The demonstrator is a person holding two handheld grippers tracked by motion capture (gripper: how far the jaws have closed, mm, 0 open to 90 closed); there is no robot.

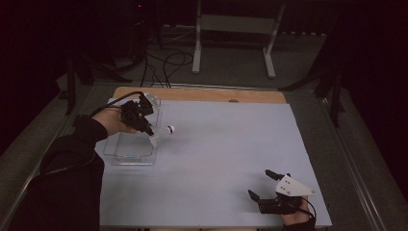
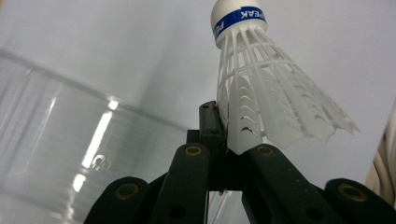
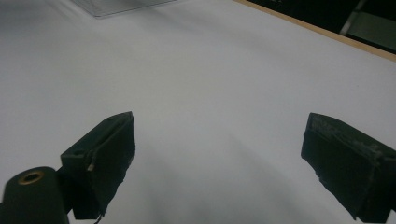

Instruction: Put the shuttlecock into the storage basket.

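A white plastic shuttlecock with a blue band round its cork is pinched by the skirt's edge in my left gripper, which is shut on it. In the high view the left gripper hovers over the right rim of a clear plastic box, and the shuttlecock sticks out to the right with its cork outward. My right gripper rests at the near right of the white sheet. Its jaws stand wide apart with nothing between them, as the right gripper view shows.
The clear box lies at the left of the sheet, below and left of the held shuttlecock. A wooden table edge runs along the back. Beyond it are cables and a white stand on the floor.
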